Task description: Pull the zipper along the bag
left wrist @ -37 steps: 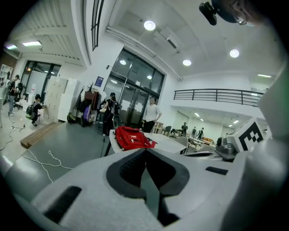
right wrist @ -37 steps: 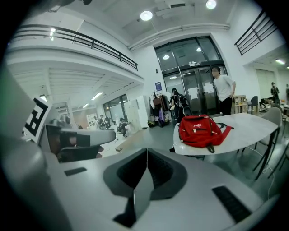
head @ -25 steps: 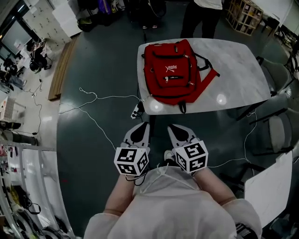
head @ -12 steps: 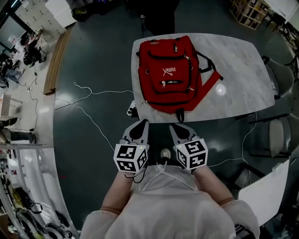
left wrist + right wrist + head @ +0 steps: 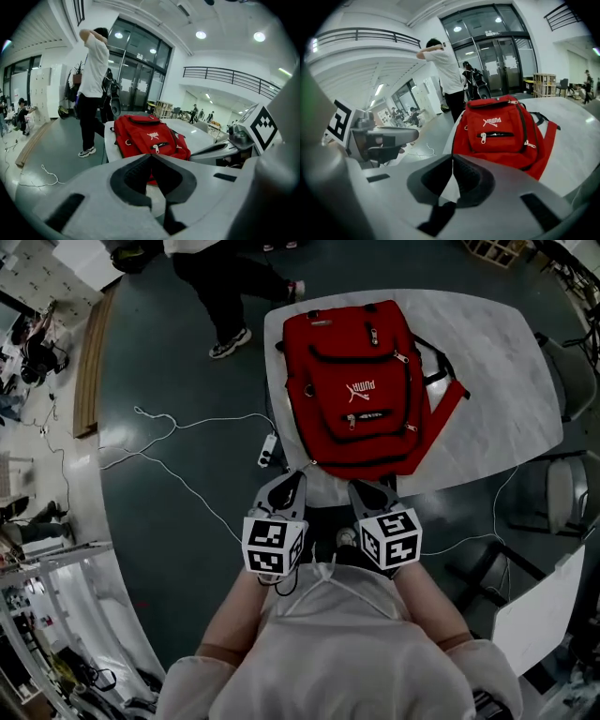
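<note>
A red backpack point(image 5: 361, 390) lies flat on the white marble table point(image 5: 487, 362), front side up, its top toward the far edge. A silver pull point(image 5: 353, 420) hangs at the left end of the small front-pocket zipper. My left gripper point(image 5: 292, 479) and right gripper point(image 5: 361, 486) are side by side just short of the table's near edge, below the bag's bottom. Both are shut and hold nothing. The left gripper view shows the backpack point(image 5: 147, 138) ahead of the closed tips point(image 5: 151, 154). From the right gripper point(image 5: 452, 157), the backpack point(image 5: 501, 131) and its pocket pull point(image 5: 483, 137) are in plain sight.
A person point(image 5: 220, 277) in a white top and dark trousers stands at the table's far left corner. White cables point(image 5: 178, 427) and a power strip point(image 5: 267, 451) lie on the dark floor to the left. Chairs point(image 5: 562, 493) stand to the right of the table.
The table and backpack have come nearer, and both grippers now reach almost to the table's edge. A standing person has come into view at the far left corner.
</note>
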Available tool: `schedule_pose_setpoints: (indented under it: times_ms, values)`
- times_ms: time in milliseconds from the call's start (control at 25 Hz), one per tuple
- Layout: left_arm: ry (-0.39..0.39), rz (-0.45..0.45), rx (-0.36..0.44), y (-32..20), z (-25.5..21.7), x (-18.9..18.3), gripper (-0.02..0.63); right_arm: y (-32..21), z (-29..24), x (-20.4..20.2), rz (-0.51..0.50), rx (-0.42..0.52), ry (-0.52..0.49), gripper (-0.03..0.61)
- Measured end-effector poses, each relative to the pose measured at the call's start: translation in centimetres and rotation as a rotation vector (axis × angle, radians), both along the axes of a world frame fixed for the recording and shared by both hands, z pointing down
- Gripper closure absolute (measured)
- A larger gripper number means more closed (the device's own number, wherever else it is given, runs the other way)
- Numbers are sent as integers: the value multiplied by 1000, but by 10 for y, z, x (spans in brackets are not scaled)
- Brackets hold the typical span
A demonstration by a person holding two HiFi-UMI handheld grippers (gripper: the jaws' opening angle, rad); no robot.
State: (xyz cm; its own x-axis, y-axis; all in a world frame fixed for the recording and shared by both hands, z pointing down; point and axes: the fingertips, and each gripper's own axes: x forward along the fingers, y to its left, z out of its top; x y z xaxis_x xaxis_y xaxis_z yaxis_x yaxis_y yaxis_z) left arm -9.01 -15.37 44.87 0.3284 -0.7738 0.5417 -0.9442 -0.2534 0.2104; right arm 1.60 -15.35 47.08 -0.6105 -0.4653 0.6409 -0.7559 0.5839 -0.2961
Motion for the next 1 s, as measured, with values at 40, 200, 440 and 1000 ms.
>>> schedule_pose_setpoints:
  times_ms: [40,200,440,1000]
  values:
    - [1,7,-20,-5,10,-7,594,-4,9,-5,3,-18,13,551]
    - [2,43,-116,-11,55,-23,594,-9,48,-21,6,-101,65,551]
    - [-8,102,-213,-10,111,-23,593,-17,98,-29,12,-188,120,551]
    - [-126,294,-331,-10,166,7,485,-25,145,-30,-32,-284,192,551]
